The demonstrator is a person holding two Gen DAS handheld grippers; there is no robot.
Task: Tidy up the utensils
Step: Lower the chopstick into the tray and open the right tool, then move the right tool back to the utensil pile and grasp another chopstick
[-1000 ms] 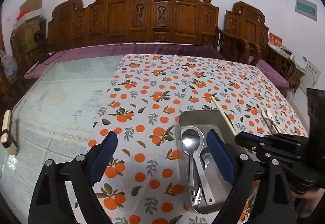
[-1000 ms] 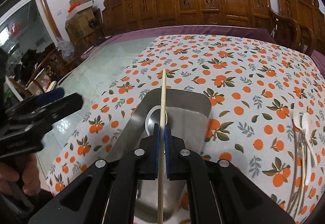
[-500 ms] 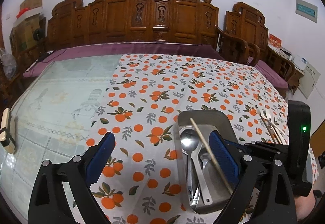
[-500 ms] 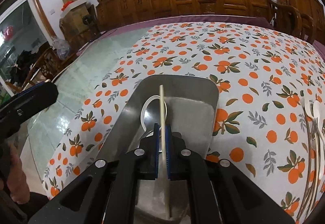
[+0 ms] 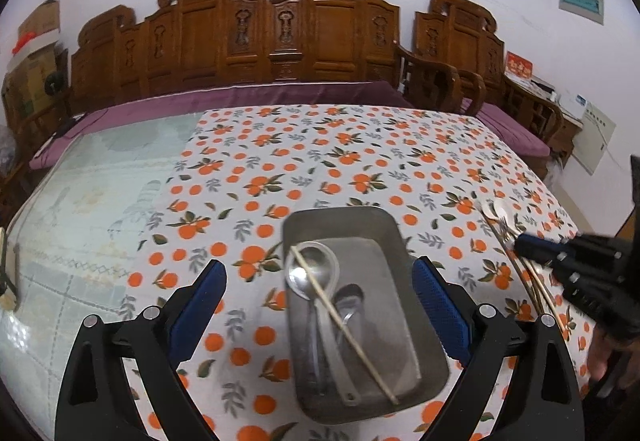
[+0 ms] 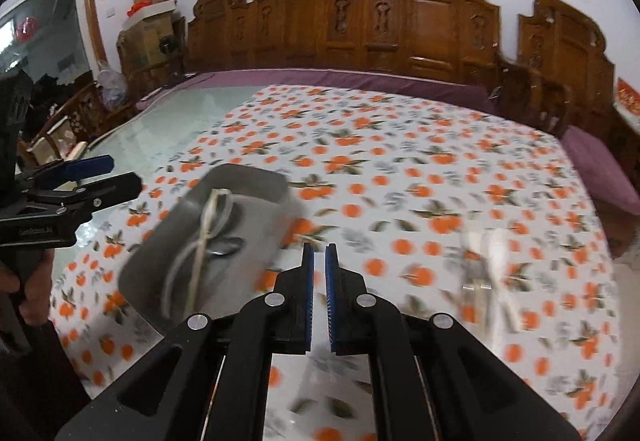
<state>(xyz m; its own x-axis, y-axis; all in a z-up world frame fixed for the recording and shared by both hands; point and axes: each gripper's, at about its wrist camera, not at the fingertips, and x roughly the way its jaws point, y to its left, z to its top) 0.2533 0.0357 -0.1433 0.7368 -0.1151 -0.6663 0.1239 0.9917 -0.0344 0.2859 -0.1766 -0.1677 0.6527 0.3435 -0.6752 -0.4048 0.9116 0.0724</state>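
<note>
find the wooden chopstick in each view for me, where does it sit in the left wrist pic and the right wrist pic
Left wrist view: the wooden chopstick lies slantwise in the metal tray, lower centre, across the big spoon.
Right wrist view: the same chopstick, blurred, lies in the tray at centre left, beyond the right claw.
Shared landmark: the metal tray on the orange-print tablecloth.

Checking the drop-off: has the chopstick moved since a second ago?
Yes. The chopstick has left the right tongs and lies diagonally in the metal tray, across the spoon.
</note>
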